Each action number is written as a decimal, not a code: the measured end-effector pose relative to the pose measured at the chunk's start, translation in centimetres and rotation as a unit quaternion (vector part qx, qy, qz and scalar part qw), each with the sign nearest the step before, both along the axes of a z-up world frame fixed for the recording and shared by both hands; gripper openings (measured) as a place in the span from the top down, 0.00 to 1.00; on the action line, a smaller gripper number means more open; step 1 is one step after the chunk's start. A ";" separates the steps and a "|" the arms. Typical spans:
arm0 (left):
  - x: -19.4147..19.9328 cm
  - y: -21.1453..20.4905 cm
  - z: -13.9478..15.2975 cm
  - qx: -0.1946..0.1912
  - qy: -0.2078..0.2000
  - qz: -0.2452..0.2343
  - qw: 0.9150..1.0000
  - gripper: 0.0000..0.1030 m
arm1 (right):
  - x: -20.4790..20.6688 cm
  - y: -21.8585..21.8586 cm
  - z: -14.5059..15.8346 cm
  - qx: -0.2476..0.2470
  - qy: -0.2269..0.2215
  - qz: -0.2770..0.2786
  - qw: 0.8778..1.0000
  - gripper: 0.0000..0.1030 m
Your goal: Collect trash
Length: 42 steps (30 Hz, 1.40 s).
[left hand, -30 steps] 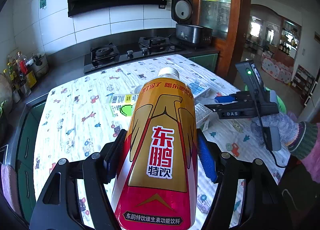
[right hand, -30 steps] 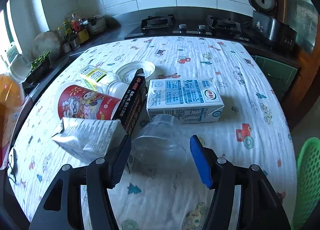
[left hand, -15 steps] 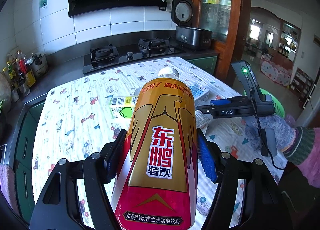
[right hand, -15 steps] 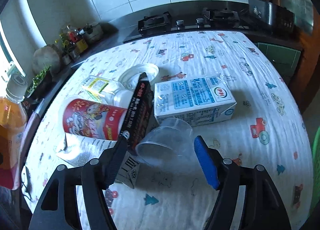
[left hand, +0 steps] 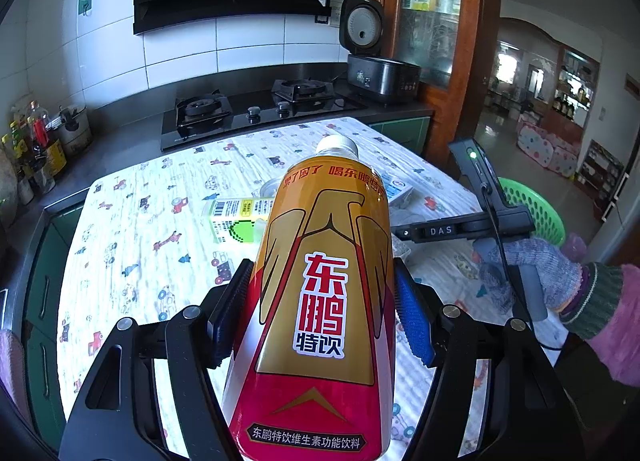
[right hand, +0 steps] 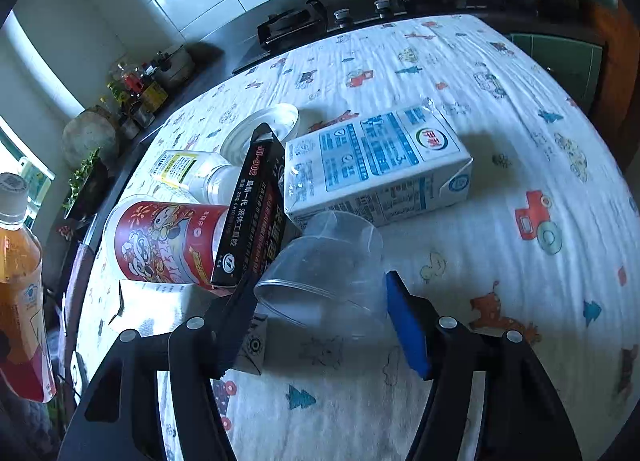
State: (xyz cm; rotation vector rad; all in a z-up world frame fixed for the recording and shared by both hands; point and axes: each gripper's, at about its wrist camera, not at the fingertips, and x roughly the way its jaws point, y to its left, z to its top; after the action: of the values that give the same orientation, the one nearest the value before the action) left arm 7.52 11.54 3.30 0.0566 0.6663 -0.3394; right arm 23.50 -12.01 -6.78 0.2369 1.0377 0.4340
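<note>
Right gripper (right hand: 320, 313) now closing around cup (right hand: 328, 261)

Clear plastic cup (right hand: 328, 273) between closing tool (right hand: 320, 321) jaws

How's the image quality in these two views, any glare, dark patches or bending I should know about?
Left wrist view: sharp, evenly lit, daylight bright on the tablecloth, sheen on the yellow bottle, fisheye bends the wall tiles. Right wrist view: dimmer, bluish, window blown out, clear plastic cup hard to outline, edges strongly curved.
</note>
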 end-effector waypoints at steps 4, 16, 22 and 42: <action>0.2 -0.7 0.1 -0.004 0.005 -0.003 1.000 0.36 | -0.7 -0.4 0.4 0.001 -0.004 0.000 1.000 0.41; -0.6 -7.8 0.2 -0.023 0.011 -0.063 0.998 0.36 | -7.3 -8.7 4.8 -0.027 -0.063 -0.032 0.997 0.41; -0.4 -13.5 0.1 -0.042 0.015 -0.105 0.993 0.36 | -9.8 -17.3 5.0 -0.073 -0.077 -0.106 0.989 0.41; 6.0 -31.3 -3.2 -0.091 0.084 -0.200 0.972 0.36 | -12.1 -32.9 -0.2 -0.160 -0.050 -0.239 0.956 0.32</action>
State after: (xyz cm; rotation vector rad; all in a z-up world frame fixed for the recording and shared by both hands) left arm 13.49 -19.76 0.09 -0.0151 0.7892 -0.7995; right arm 11.36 -44.90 -6.99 0.1665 0.8980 -0.1603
